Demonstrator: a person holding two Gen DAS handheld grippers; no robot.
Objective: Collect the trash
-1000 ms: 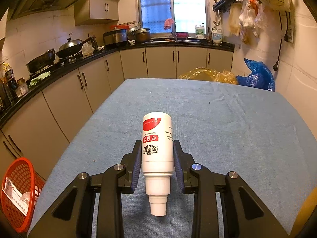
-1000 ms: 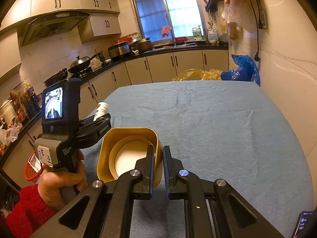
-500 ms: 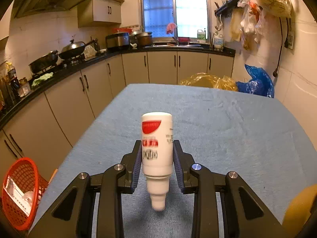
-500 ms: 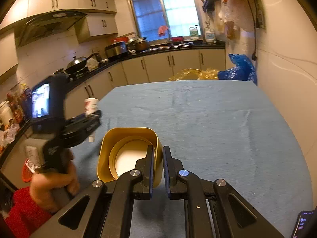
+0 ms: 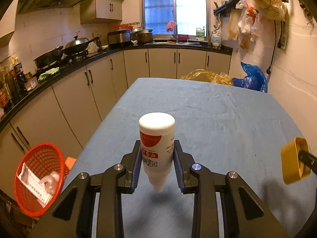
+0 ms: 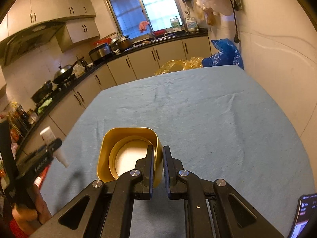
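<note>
flanking the blue table (image 5: 227, 119): red basket (image 5: 37, 178), yellow and blue bags (image 5: 250, 78).

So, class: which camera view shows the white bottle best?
The left wrist view: the bottle fills the centre, sharp, label readable, gripped upside down in the left tool. The right wrist view shows it only small and blurred at the left edge.

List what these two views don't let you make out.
- Left wrist view: white bottle label print, too small and upside down.
- Left wrist view: red basket contents, partly cut off by the edge.
- Right wrist view: yellow container near wall, hidden behind the right gripper.
- Right wrist view: phone screen, cut off.
</note>
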